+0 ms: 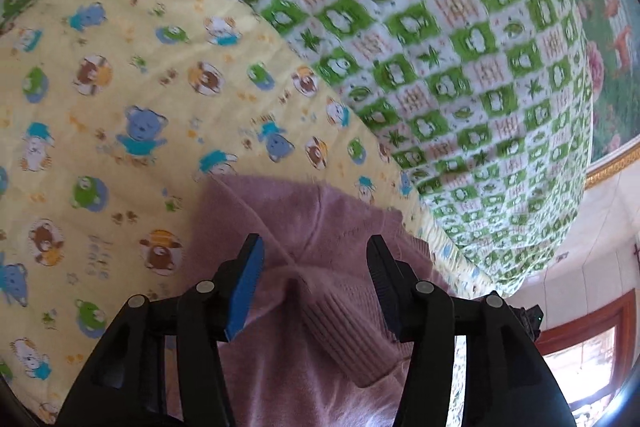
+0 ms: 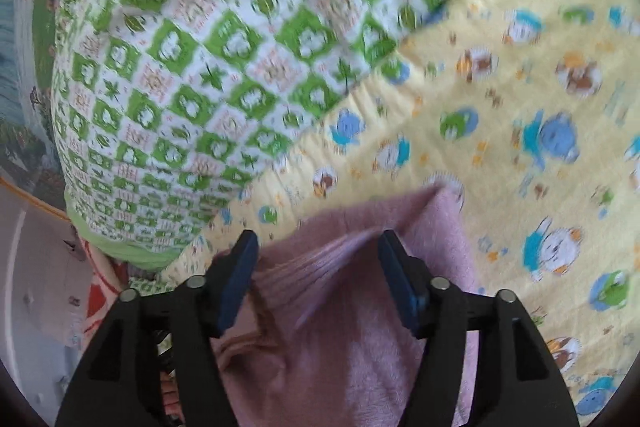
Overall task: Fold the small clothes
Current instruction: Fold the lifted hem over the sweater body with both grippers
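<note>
Both grippers spread over the pink sweater

We had the left gripper [image 1: 316,269] and right gripper [image 2: 318,263] spread, pinching nothing; the pink sweater [image 1: 320,267] lay near on the yellow quilt [image 1: 120,107], its unheld ribbed fold liable to slump.

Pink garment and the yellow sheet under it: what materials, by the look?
Pink garment: looks like a fuzzy knit, maybe wool or acrylic; matte, hairy nap and a ribbed band. Yellow sheet: seems a thin printed woven cotton, matte, with soft wrinkles and cartoon animals. Fibre can't be confirmed.
</note>
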